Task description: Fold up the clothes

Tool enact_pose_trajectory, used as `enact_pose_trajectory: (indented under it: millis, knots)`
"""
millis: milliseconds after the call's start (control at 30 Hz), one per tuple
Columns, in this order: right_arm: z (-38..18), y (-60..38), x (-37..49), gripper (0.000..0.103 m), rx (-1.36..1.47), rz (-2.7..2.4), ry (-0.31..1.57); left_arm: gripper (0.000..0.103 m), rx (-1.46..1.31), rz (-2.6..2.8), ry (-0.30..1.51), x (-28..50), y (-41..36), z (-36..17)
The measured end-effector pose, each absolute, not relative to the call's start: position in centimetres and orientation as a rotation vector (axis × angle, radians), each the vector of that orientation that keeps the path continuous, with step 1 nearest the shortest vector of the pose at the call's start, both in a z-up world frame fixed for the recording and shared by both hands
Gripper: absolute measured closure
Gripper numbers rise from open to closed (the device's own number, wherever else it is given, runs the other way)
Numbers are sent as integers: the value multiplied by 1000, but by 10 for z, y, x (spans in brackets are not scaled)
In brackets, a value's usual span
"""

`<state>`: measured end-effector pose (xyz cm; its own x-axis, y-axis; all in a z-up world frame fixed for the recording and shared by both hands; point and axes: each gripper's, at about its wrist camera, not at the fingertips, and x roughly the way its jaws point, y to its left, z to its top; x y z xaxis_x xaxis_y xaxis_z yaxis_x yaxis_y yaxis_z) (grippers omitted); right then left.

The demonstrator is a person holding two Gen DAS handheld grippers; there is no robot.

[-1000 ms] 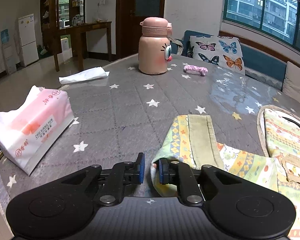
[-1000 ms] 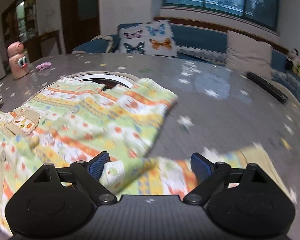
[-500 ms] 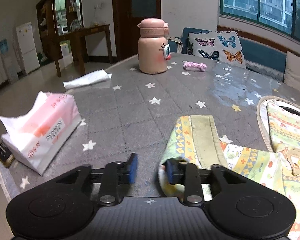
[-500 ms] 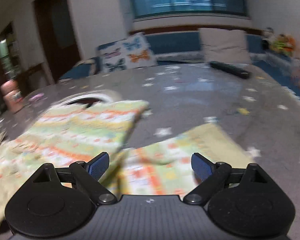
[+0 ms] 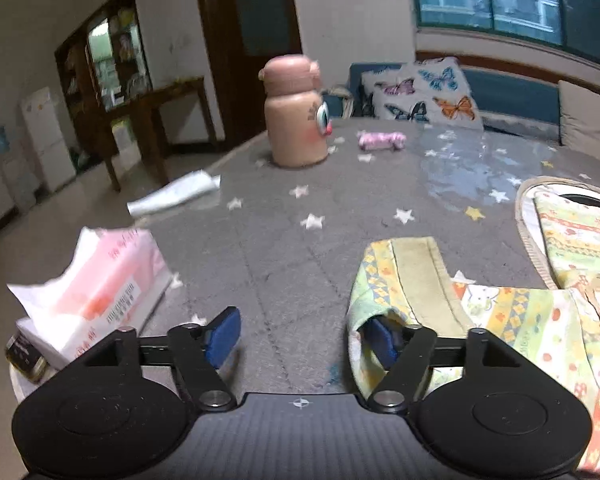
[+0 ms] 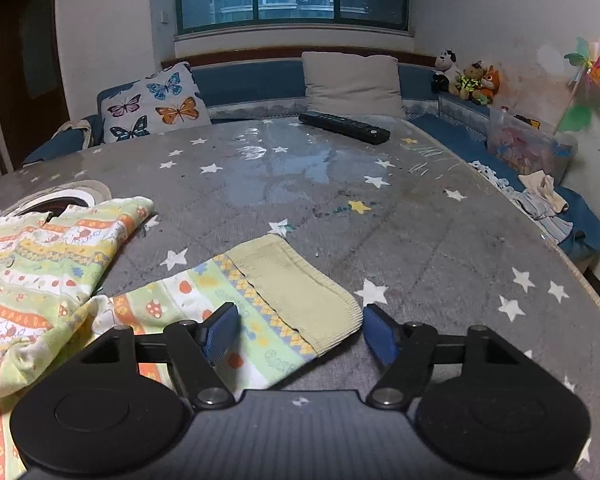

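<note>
A child's patterned top in green, yellow and orange lies on the grey star-print table. In the left wrist view one sleeve with a yellow-green cuff [image 5: 416, 268] lies ahead on the right. My left gripper [image 5: 304, 336] is open, and its right finger sits just inside the sleeve's folded edge. In the right wrist view the other sleeve and its cuff [image 6: 296, 292] lie flat between the fingers of my open right gripper [image 6: 300, 332]. The body of the top [image 6: 48, 248] lies to the left.
A pink tissue pack [image 5: 100, 284] lies at the left near the table edge. A pink bottle [image 5: 296, 120], a pink wrapped item [image 5: 380, 140] and a white paper [image 5: 176, 196] stand farther back. A black remote [image 6: 344, 128] lies at the far side. A sofa with cushions runs behind the table.
My left gripper has opened and let the sleeve go. My right gripper has swung right, and the other sleeve now lies flat between its fingers.
</note>
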<state>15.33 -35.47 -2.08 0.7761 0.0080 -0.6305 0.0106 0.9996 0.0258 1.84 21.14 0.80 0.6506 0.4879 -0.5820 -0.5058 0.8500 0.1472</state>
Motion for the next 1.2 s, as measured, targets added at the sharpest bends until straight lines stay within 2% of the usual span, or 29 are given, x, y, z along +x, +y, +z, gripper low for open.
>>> enact_pose_trajectory:
  millis: [233,400,833,1200]
  knots:
    - [-20,-352,155,33,23,3,683,22,-47,583,637,22,220,9]
    - [-19,-346,158,42,17,14,682,22,-87,611,624,28,228,10]
    - [-17,-352,154,42,52,8,682,22,-254,777,615,11,277,13]
    - [-18,-356,154,43,74,-12,678,22,-125,653,613,16,231,15]
